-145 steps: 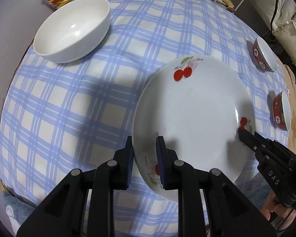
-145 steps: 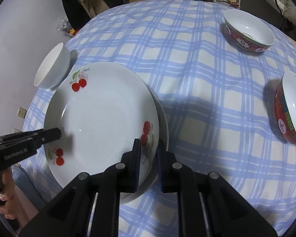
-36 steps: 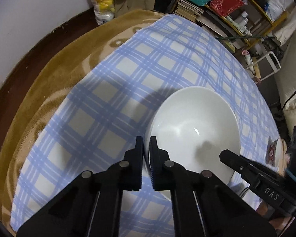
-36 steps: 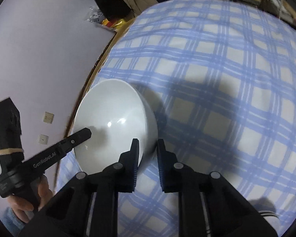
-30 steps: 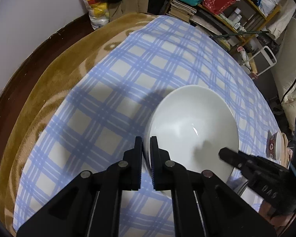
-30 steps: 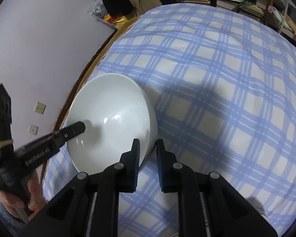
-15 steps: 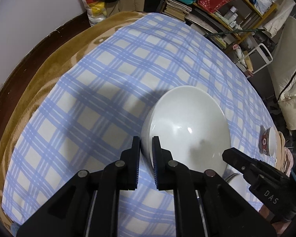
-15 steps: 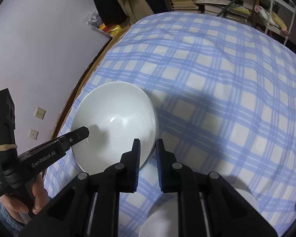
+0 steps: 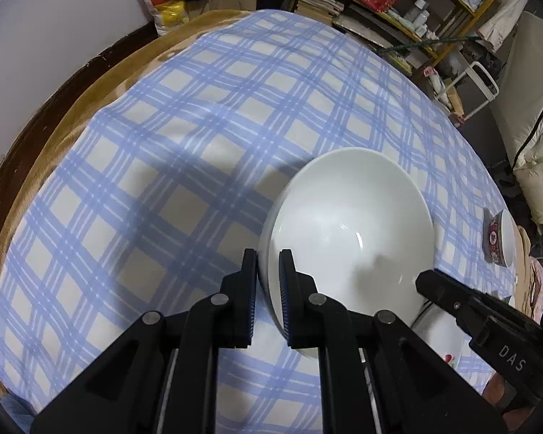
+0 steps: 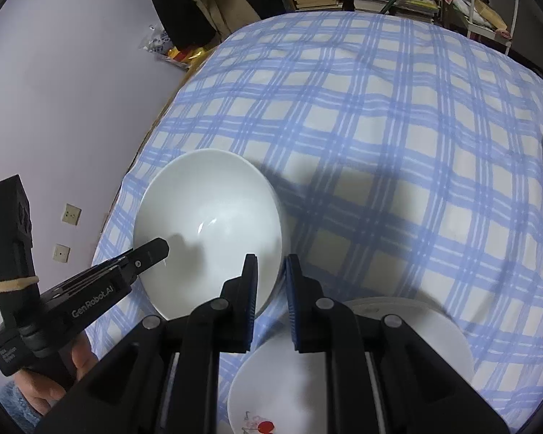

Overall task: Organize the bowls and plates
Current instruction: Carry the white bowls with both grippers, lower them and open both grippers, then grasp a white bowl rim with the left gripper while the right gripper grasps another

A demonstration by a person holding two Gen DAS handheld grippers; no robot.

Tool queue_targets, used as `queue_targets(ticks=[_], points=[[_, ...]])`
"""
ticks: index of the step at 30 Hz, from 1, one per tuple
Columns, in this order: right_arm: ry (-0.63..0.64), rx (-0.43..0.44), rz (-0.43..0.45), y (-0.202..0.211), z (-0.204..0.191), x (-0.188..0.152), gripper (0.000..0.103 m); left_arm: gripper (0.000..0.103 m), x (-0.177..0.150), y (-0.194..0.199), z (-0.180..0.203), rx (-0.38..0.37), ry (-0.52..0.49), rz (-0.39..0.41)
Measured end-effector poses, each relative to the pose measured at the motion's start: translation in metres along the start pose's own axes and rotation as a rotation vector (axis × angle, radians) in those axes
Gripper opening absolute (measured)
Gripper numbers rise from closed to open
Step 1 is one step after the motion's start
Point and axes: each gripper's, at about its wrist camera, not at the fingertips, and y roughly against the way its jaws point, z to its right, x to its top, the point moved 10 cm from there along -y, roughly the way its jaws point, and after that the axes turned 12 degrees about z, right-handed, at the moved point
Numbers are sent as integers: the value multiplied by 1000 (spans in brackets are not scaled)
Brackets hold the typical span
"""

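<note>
A plain white bowl (image 9: pixel 351 224) is held tilted above the blue checked tablecloth (image 9: pixel 199 115). My left gripper (image 9: pixel 268 278) is shut on its near-left rim. My right gripper (image 10: pixel 269 282) is shut on its right rim; the bowl also shows in the right wrist view (image 10: pixel 206 224). Below my right gripper lies a stack of white plates with cherry prints (image 10: pixel 427 329). Its edge shows under the bowl in the left wrist view (image 9: pixel 441 343). A red patterned bowl (image 9: pixel 501 238) stands at the table's right edge.
A brown blanket edge (image 9: pixel 65 115) rings the table on the left. Shelves with books and clutter (image 9: pixel 380 3) stand behind the table. A white wall with sockets (image 10: pixel 68 213) is at the left.
Both grippers have lifted the white bowl and carried it back toward the plate stack, which has come into the right wrist view. Earlier both grippers held the cherry plate.
</note>
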Motion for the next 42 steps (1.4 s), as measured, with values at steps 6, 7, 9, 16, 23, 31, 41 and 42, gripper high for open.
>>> queue_targets(ticks=[6,7,9,16,23,31,41,42], points=[[-18,22,11,0,2,-1,17,12,-5,-3,3,3,-15,-31],[-33,29,14,2,4,-1,17,12,-5,-2,3,2,-9,-34],[-63,39,31,9,9,4,17,13,-4,1,1,12,1,-32],[-82,17,94,49,42,24,17,19,8,33,3,76,-33,11],[-12,-104,148,100,96,30,41,40,18,66,45,65,-49,86],[-76,-206,157,136,176,12,74,84,-2,69,129,114,-205,126],[-163,-227,228,181,249,6,91,85,-48,59,220,88,-337,90],[-165,-234,232,184,256,7,91,85,-51,57,228,87,-340,89]])
